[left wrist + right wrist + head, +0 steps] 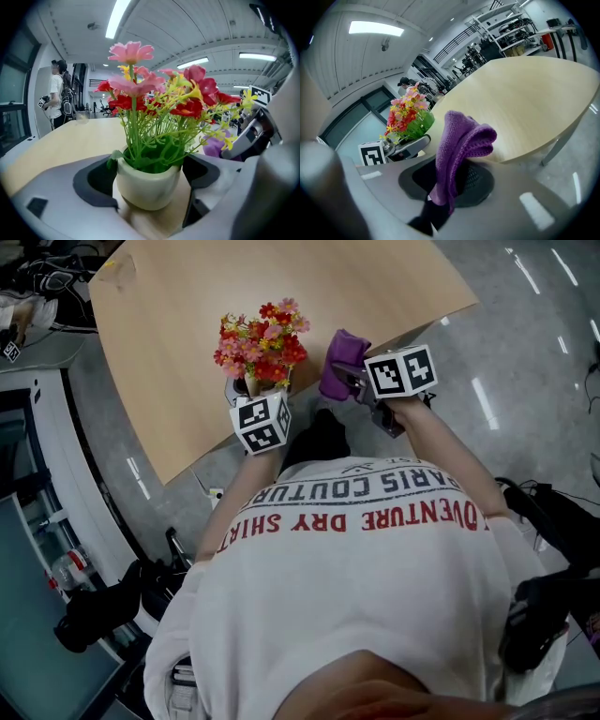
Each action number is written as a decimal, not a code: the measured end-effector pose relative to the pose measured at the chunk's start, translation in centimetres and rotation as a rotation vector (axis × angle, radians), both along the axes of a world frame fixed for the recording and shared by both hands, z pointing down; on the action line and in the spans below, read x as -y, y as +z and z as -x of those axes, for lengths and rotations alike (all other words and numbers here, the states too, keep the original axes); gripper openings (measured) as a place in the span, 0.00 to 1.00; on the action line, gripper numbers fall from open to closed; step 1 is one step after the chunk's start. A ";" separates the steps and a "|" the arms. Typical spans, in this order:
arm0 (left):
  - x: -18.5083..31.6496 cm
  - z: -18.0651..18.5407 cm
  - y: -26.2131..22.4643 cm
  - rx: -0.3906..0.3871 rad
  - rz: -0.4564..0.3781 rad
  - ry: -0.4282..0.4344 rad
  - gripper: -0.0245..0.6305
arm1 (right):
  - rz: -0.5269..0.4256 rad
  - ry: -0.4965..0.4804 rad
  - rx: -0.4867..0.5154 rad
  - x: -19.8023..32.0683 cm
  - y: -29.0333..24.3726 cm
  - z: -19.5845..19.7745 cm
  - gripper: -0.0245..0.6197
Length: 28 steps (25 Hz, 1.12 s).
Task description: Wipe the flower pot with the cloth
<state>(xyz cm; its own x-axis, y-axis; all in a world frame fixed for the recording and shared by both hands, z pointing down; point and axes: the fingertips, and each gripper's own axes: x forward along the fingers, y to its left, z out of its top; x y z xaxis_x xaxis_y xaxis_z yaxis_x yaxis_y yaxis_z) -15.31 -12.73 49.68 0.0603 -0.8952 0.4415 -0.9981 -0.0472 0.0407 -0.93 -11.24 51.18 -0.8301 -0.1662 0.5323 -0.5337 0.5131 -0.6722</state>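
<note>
- Right, nearest the head camera: white shirt (375,559) with red and grey print, both forearms reaching out toward the tabletop's near edge
- Left marker cube (261,423) sits just in front of the flower pot in the head view and hides most of it
- Left tongs (149,178): spread wide with the flower pot (146,190) between them, dark pads against its left and right sides, so closed on it rather than standing free
- Pot is pale, glazed and rounded, at the near edge of the tabletop (525,103), light wood showing right under it
- Flowers (154,98) in it: red, pink and yellow on green stems, spreading well above the rim
- Right tongs (442,190): clamped on the cloth (461,140), pinched at its lower end, the rest standing up and folding over ahead of the tongs
- Cloth is purple and knitted; in the head view it's just right of the flowers, beside the pot; can't tell if it touches the pot
- Right marker cube (401,371) is on the near side of the cloth, at the tabletop's edge
- Further out: glossy grey floor (525,352), ceiling strip lights, a person (57,93) standing far left in the left gripper view
</note>
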 end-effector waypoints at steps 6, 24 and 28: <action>-0.6 -1.7 -0.2 -0.004 -0.004 0.204 0.70 | 0.000 -0.013 0.012 -0.7 -0.4 -0.1 0.13; -1.0 -3.0 -1.4 -0.007 0.022 0.616 0.70 | -0.025 -0.107 0.089 0.3 -3.5 3.8 0.13; -1.3 -3.5 -1.7 -0.008 0.012 0.617 0.70 | -0.015 -0.111 0.088 0.3 -3.2 3.8 0.13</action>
